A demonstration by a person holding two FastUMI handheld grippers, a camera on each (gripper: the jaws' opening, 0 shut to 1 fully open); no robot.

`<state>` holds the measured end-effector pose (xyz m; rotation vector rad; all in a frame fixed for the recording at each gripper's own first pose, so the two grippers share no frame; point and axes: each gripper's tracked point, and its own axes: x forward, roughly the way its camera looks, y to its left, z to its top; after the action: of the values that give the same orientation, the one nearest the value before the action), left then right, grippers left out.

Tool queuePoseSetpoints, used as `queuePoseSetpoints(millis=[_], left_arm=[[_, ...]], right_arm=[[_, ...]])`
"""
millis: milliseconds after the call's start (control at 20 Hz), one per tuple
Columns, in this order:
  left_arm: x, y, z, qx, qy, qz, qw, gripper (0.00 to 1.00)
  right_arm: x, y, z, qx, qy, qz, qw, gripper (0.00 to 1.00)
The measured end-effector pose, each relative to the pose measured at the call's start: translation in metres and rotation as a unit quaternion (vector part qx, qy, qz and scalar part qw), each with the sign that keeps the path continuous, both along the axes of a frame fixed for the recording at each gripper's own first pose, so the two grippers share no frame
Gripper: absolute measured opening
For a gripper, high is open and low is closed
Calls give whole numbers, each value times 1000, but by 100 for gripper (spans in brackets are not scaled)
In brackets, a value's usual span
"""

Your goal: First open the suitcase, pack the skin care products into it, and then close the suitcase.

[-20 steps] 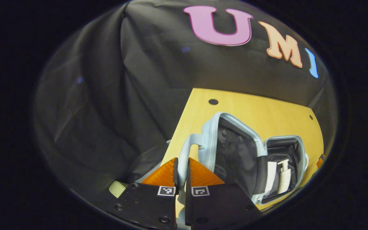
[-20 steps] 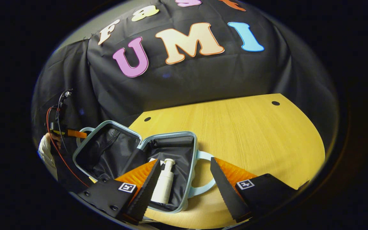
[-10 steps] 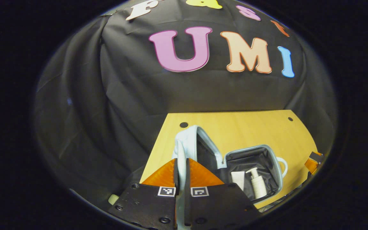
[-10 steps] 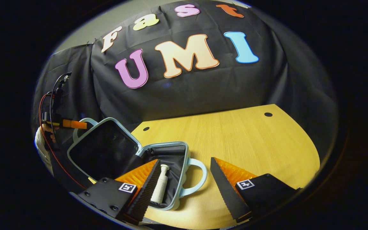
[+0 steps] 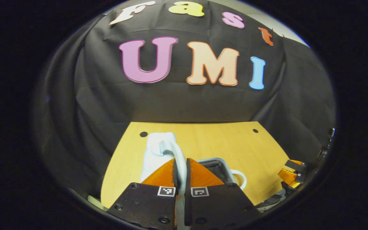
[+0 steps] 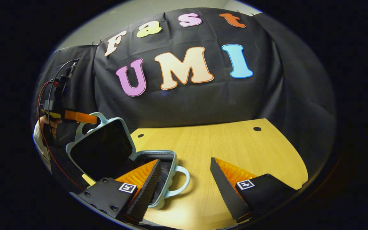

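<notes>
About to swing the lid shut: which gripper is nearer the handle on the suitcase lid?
Left. The left gripper has its jaws clamped on the lid handle. The right gripper hangs open near the suitcase base, apart from that handle.

The left gripper (image 5: 180, 166) is seen in the left gripper view with its two fingers drawn almost together, and a thin handle (image 5: 179, 159) is pinched between them. In the right gripper view the same gripper (image 6: 96, 120) is shown far off at the left, raised and pointed sideways, and it is held from behind by a hand (image 6: 48, 123). The right gripper (image 6: 185, 166) is seen in the right gripper view with its fingers spread wide apart and nothing pressed between them. It is also glimpsed at the right edge of the left gripper view (image 5: 291, 179).
</notes>
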<state>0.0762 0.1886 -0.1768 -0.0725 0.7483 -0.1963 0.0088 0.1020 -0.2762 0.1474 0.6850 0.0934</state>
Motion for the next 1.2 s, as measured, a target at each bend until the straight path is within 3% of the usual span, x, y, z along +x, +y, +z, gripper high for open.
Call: queuePoseSetpoints(millis=[150,450,800,1200], left_arm=[[-4,-52,-6,-37,12,-35,999,3],[-14,-125,-34,-61,45,-82,994,4],[-41,-182,-98,-37,102,-134,985,5],[-66,-215,-175,-13,157,-139,978,6]], right_arm=[[-4,-14,7,-7,-5,-2,1000,98],[-19,-52,12,-25,-5,-22,999,97],[-40,-87,9,-35,12,-49,998,98],[-60,-124,8,-56,25,-70,996,97]])
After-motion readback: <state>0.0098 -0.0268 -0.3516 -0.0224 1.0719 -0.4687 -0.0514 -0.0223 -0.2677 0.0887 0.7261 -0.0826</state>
